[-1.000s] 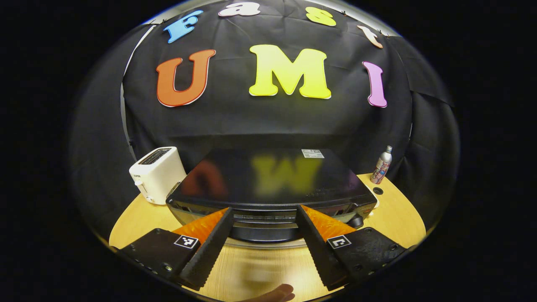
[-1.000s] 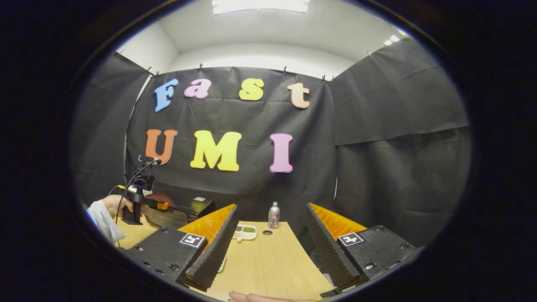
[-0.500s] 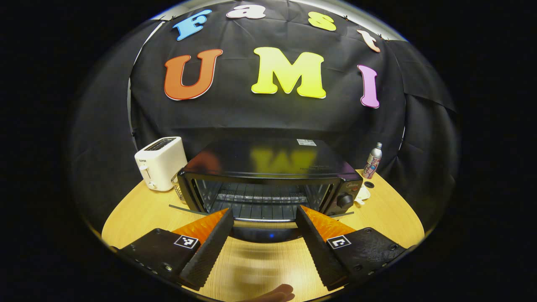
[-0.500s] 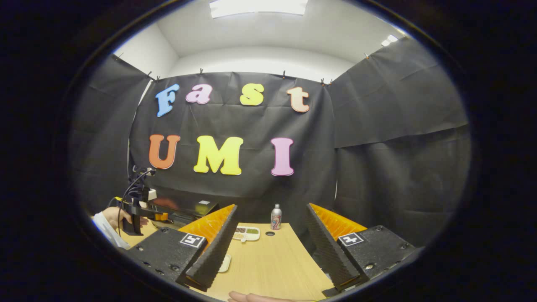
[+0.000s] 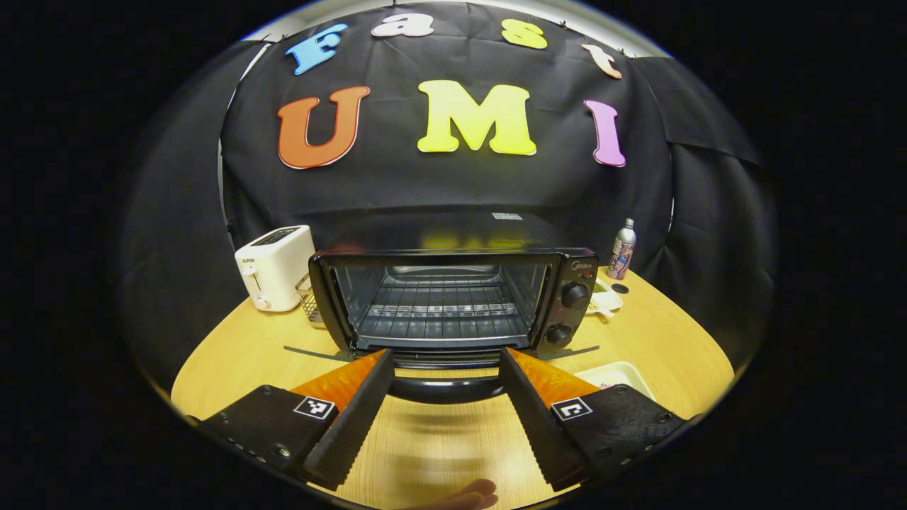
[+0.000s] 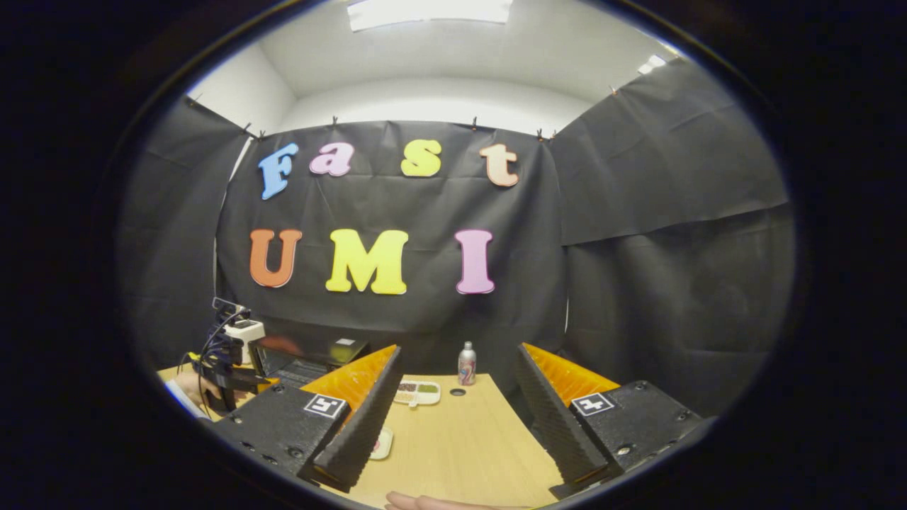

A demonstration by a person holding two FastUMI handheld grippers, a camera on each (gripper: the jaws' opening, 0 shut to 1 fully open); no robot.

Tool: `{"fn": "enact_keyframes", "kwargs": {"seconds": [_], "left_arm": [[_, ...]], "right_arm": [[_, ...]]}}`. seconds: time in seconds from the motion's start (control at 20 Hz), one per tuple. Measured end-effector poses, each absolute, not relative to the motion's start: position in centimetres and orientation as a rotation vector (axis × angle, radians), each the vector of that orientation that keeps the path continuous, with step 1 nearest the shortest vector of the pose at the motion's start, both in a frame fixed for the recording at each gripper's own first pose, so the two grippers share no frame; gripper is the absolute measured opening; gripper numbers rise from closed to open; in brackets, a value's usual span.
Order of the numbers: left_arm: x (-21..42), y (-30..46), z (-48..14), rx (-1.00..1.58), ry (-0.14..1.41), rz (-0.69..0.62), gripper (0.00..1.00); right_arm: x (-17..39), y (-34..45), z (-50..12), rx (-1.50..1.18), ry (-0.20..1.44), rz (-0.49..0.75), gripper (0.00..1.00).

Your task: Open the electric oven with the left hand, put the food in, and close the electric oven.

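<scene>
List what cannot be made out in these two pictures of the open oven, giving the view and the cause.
- Oven door, left gripper view: its sides are hidden behind the left gripper fingers.
- Tray, left gripper view: contents hidden by a finger.
- Small dish, right gripper view: food too small to identify.
- Oven, right gripper view: mostly hidden by a finger.

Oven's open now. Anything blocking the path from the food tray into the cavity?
Nothing visible does. The oven door is folded down, the rack looks bare, and the tray sits on the table right of the door. The left gripper hovers open before the door.
</scene>
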State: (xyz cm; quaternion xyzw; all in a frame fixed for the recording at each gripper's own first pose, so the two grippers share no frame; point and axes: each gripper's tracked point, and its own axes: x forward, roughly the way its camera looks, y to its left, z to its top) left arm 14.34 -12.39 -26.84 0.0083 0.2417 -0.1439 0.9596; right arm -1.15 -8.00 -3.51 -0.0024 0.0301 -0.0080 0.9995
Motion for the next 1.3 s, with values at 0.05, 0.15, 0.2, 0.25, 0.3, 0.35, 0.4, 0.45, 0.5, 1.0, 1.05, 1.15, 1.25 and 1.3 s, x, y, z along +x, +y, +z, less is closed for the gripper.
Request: {"fn": "enact_keyframes", "kwargs": {"seconds": [0.05, 0.15, 0.2, 0.25, 0.3, 0.35, 0.4, 0.45, 0.5, 1.0, 1.05, 1.15, 1.25, 1.3], "left_arm": [[14.0, -12.4, -27.0, 0.014, 0.485, -0.290, 0.95], [13.4, -12.2, -27.7, 0.013, 0.485, -0.290, 0.95], [13.1, -12.1, -28.0, 0.010, 0.483, -0.289, 0.95], [12.7, -12.1, -28.3, 0.008, 0.479, -0.288, 0.95], [12.4, -12.0, -28.7, 0.006, 0.482, -0.288, 0.95], [12.1, -12.0, -29.0, 0.003, 0.483, -0.287, 0.95], [11.8, -11.9, -29.5, 0.003, 0.487, -0.287, 0.95], [11.4, -11.9, -30.0, 0.005, 0.490, -0.288, 0.95], [11.0, -11.8, -30.6, 0.004, 0.498, -0.288, 0.95], [8.5, -11.6, -36.8, -0.018, 0.648, -0.280, 0.94], [8.3, -11.6, -37.3, -0.018, 0.666, -0.277, 0.95], [8.3, -11.5, -36.8, -0.016, 0.639, -0.280, 0.95], [8.3, -11.4, -36.9, -0.021, 0.648, -0.279, 0.95], [8.2, -11.3, -36.7, -0.020, 0.644, -0.283, 0.94]], "right_arm": [[-1.2, -8.0, -3.7, -0.006, 0.062, -0.015, 0.96], [-1.1, -8.1, -4.0, -0.009, 0.067, -0.018, 0.96], [-1.0, -8.1, -3.9, -0.009, 0.068, -0.019, 0.96], [-1.0, -8.1, -4.1, -0.008, 0.072, -0.019, 0.96], [-0.9, -8.0, -4.2, -0.007, 0.076, -0.017, 0.96], [-1.0, -8.0, -4.4, -0.008, 0.079, -0.016, 0.96], [-1.0, -7.9, -4.5, -0.009, 0.082, -0.015, 0.96], [-0.9, -7.9, -4.6, -0.012, 0.084, -0.014, 0.96], [-0.9, -7.8, -4.6, -0.013, 0.085, -0.014, 0.96], [-0.2, -7.1, -5.9, -0.029, 0.131, -0.009, 1.00], [0.0, -7.1, -6.1, -0.029, 0.140, -0.010, 1.00], [0.2, -6.9, -6.3, -0.028, 0.153, -0.005, 0.96], [0.6, -6.8, -6.7, -0.027, 0.166, -0.003, 1.00], [0.8, -6.6, -7.0, -0.028, 0.174, 0.001, 1.00]]}}
